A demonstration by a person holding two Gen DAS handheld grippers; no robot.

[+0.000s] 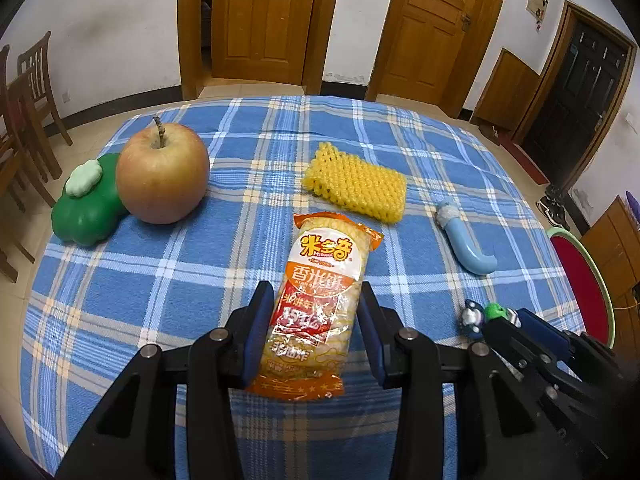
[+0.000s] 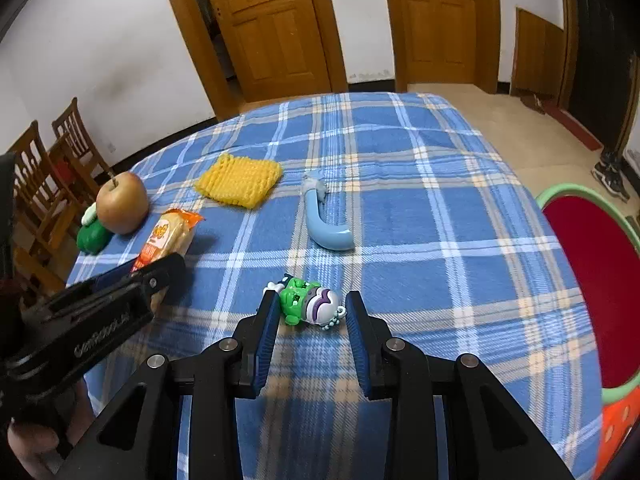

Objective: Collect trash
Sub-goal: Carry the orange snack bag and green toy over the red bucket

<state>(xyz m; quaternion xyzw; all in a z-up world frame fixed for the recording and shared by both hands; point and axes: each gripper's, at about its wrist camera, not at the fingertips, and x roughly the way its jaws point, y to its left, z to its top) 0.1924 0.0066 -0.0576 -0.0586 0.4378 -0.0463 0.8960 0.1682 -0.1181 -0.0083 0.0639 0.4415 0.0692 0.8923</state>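
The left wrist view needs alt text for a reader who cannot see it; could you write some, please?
The left gripper holds an orange snack packet between its pads above a blue plaid tablecloth. Beyond lie an apple touching a green toy, yellow foam netting and a blue curved handle.

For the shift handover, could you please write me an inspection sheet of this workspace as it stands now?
Surface: table under a blue plaid cloth.
Job's things: snack packet between the left gripper pads; yellow foam net lying loose.
Clutter: apple against a green toy; blue curved handle; small toy figure.
Grippers: left shut on the packet; right gripper straddles the figure, pads apart from it.
Cables: nothing seen.
Surroundings: red bin at the table's right; wooden doors; chairs.
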